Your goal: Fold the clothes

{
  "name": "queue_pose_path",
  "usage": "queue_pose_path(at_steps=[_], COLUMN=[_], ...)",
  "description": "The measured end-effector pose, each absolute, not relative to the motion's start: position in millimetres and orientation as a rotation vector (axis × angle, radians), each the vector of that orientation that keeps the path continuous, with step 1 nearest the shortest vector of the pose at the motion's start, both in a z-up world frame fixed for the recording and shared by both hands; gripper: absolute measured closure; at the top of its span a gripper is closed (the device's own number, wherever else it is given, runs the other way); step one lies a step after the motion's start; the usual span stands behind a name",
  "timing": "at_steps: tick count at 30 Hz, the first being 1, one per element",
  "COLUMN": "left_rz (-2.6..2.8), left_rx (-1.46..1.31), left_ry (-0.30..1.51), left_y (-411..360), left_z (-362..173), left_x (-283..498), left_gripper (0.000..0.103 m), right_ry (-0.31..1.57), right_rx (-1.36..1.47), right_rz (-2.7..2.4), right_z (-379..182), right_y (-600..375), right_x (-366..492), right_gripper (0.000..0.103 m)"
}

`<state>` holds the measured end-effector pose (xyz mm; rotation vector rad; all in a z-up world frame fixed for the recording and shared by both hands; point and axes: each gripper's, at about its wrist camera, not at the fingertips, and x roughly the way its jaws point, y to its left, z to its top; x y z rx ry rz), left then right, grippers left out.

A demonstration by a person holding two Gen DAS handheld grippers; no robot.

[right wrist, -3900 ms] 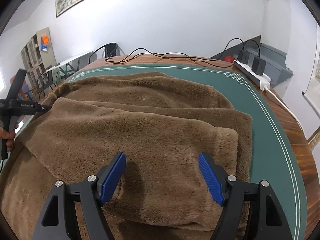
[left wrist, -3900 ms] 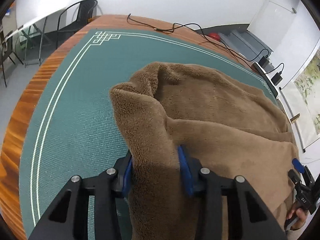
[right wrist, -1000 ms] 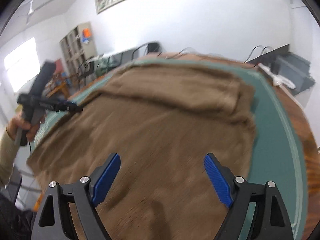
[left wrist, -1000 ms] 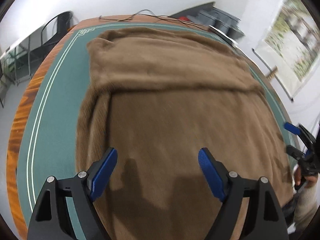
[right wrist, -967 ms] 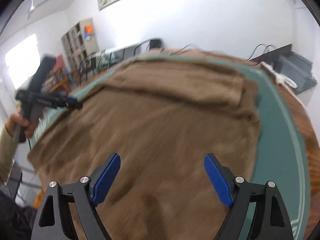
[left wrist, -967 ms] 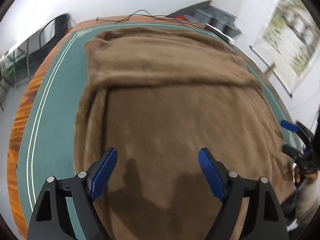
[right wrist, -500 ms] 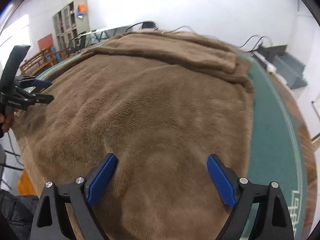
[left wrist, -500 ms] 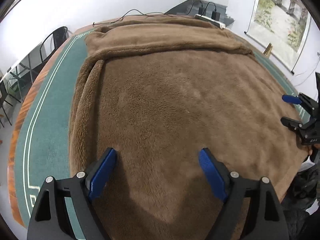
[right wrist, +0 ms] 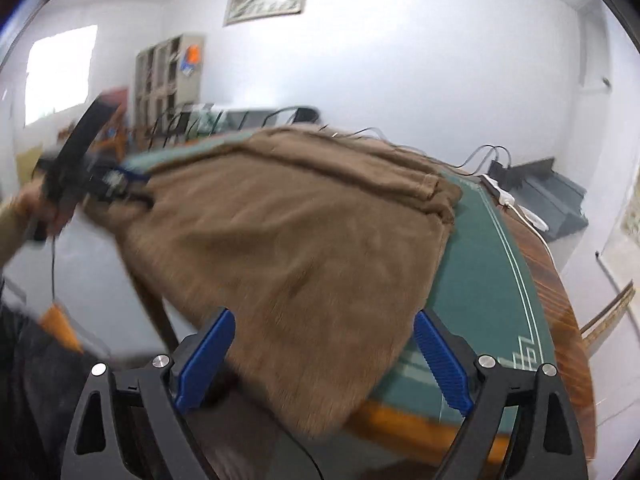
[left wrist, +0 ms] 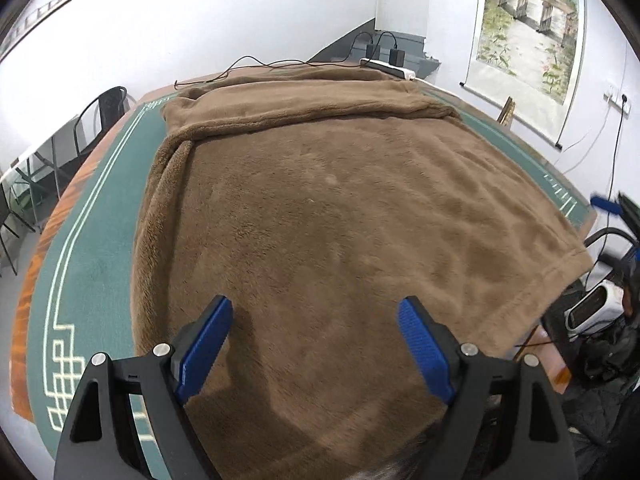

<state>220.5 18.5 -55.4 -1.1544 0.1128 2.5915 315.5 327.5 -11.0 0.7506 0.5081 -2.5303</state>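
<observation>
On the green table mat (left wrist: 92, 216) lies a brown blanket (left wrist: 340, 220); both grippers gape, empty.

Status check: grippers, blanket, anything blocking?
Left gripper open, empty. Right gripper open, empty. Brown blanket flat on table, near edge overhanging. Nothing blocking.

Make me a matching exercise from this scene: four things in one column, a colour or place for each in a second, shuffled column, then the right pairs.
Things:
1. blanket
2. table mat
3. power strip
4. scroll painting

Descriptions:
A. green with pale border lines
B. hanging on the wall
C. brown and fleecy, spread over the table
D. white, at the table's far end, with black adapters plugged in

Pairs: 1-C, 2-A, 3-D, 4-B
</observation>
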Motion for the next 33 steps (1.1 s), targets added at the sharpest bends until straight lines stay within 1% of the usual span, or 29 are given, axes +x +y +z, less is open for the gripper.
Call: queue_pose_path(at_steps=[1,2,3,4,5,11,14,15,17,20,24,31,33], left_rz=[2.591,2.59,2.591,2.592,2.594,2.598,2.605,2.607,2.609,2.61,2.608,2.638,2.63], left_rx=[-1.155,-1.156,-1.159,-1.162,-1.164,-1.171,-1.176,-1.177,-1.178,-1.178,-1.171,-1.066,-1.03], left_ry=[0.112,0.115,0.117,0.12,0.121,0.107,0.118,0.117,0.114,0.114,0.121,0.222,0.286], left_y=[19.6,20.9,22.1,23.3,24.3,23.3,23.1,22.8,22.0,20.1,15.9,-2.0,-5.8], left_z=[-55.6,-55.9,-56.6,-57.5,-57.9,-58.3,-59.1,-59.6,-60.5,-62.6,-62.2,-45.6,-41.4], left_x=[222.0,223.2,223.9,224.5,224.9,227.7,229.8,230.8,232.5,234.6,237.6,267.3,284.3], left_gripper=[0.015,0.015,0.015,0.015,0.015,0.015,0.015,0.015,0.015,0.015,0.015,0.015,0.015], right_ry=[0.557,0.592,0.612,0.629,0.642,0.728,0.717,0.719,0.735,0.759,0.683,0.542,0.523], right_rx=[0.759,0.772,0.789,0.807,0.826,0.861,0.825,0.823,0.834,0.854,0.807,0.684,0.668], right_rz=[-2.515,-2.506,-2.503,-2.5,-2.501,-2.565,-2.601,-2.602,-2.588,-2.564,-2.592,-2.657,-2.669], right_z=[-14.4,-17.9,-20.8,-24.4,-29.0,-50.0,-47.1,-47.4,-49.0,-50.1,-29.2,14.7,20.8], right_y=[325.8,324.6,324.5,324.9,326.1,331.4,332.6,332.0,329.4,325.1,330.2,331.3,329.7], right_x=[324.4,330.3,333.4,335.8,336.9,338.6,337.1,335.7,332.7,330.2,323.2,289.8,278.9], right_gripper=[0.016,0.027,0.034,0.046,0.052,0.052,0.052,0.054,0.074,0.08,0.086,0.086,0.086])
